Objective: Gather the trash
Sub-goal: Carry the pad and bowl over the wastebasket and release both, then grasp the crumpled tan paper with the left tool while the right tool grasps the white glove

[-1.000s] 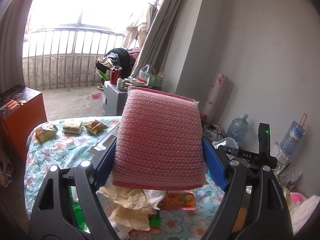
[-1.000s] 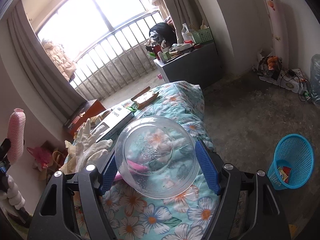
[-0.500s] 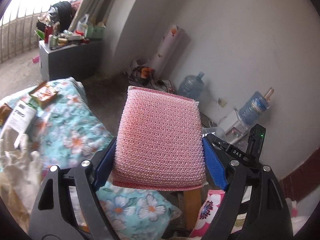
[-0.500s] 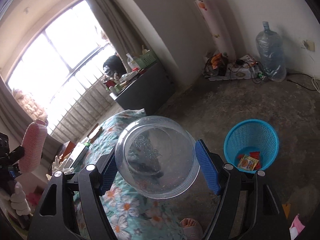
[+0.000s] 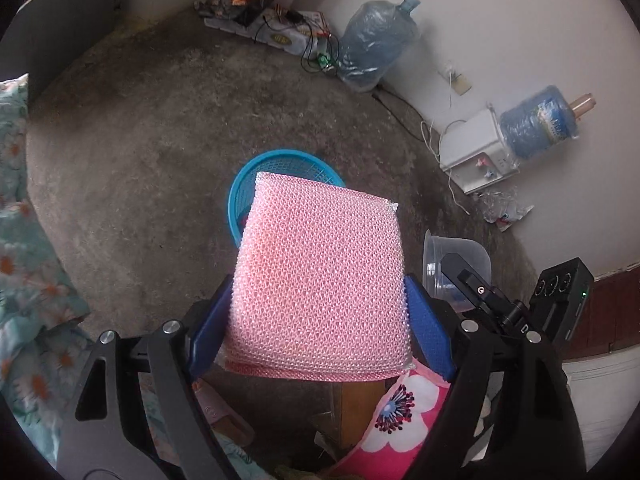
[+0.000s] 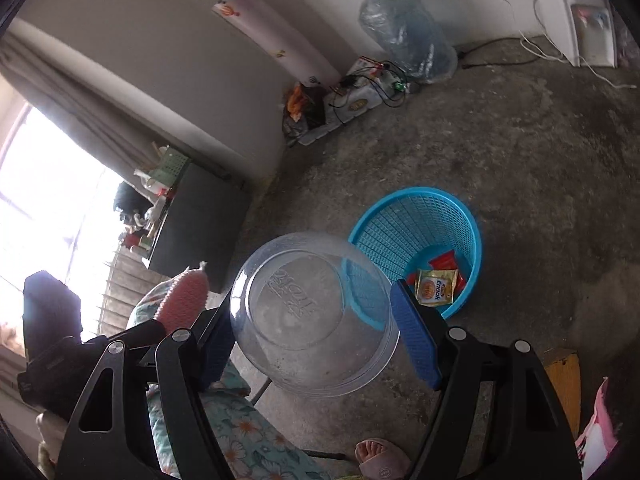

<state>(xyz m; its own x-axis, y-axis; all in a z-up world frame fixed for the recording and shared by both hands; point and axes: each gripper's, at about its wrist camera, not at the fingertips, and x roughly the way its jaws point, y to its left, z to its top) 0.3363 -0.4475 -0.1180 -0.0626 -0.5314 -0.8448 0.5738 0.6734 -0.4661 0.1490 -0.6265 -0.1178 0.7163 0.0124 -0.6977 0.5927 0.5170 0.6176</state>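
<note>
The left gripper has its two blue pads spread wide and pressed against the sides of a pink sponge, which fills the gap between them. The right gripper likewise clamps a clear plastic bowl between its blue pads, the bowl's base turned toward the camera.

There is one sponge and one bowl. On the floor stands one blue basket. Inside it lie at least two wrappers: a yellow sachet and a red packet partly under it. Two big water bottles show in the left view: one bottle by the wall and a second bottle on a white dispenser.

The sponge is a flat, squarish pad covered in shiny pink mesh netting, with a seam along its far edge. From the left view it hangs in the air in front of the basket and hides most of the basket's rim. The bowl is round and see-through, with faint raised lettering on its base. It is held up just left of the basket, overlapping the near rim in the right view.

A person's toes in a pink slipper show at the bottom edge of the right view.
</note>
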